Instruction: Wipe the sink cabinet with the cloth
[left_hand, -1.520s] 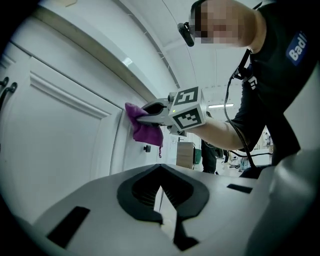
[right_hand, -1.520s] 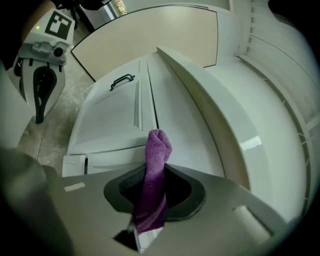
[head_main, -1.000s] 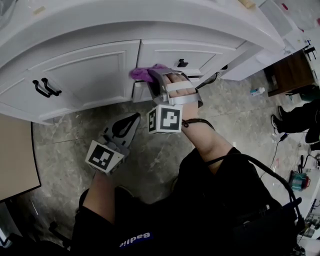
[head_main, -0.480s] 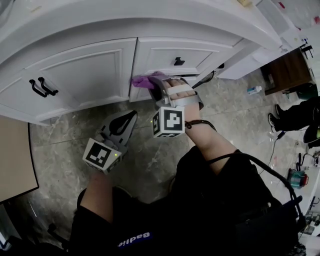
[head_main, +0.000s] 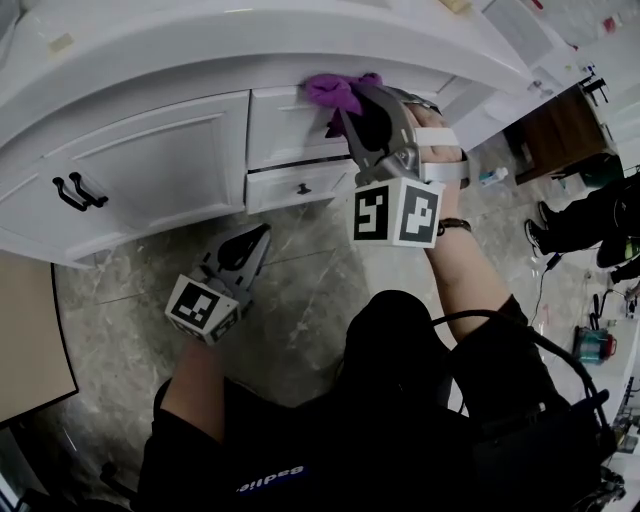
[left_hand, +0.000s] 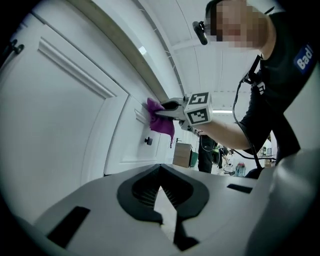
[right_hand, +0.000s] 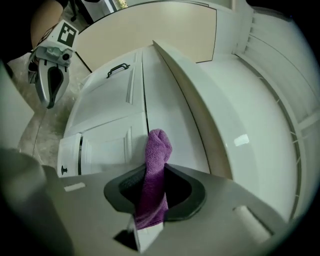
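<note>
A purple cloth (head_main: 335, 90) is pressed against the top drawer front of the white sink cabinet (head_main: 150, 150), just under the countertop edge. My right gripper (head_main: 347, 110) is shut on the cloth (right_hand: 158, 146), which sticks out past its jaws and touches the drawer. The left gripper view shows the same cloth (left_hand: 161, 122) hanging against the cabinet. Down over the floor, my left gripper (head_main: 263, 232) hovers in front of the cabinet, shut and holding nothing. It is well apart from the cloth.
The cabinet has a door with two black handles (head_main: 75, 190) and a lower drawer with a black knob (head_main: 303, 188). A beige panel (head_main: 30, 320) stands at left. A small bottle (head_main: 490, 177), brown furniture (head_main: 560, 140) and another person's legs (head_main: 590, 230) are at right.
My right gripper has carried the cloth up from the lower drawer to the top drawer under the countertop edge. The left gripper has barely moved.
</note>
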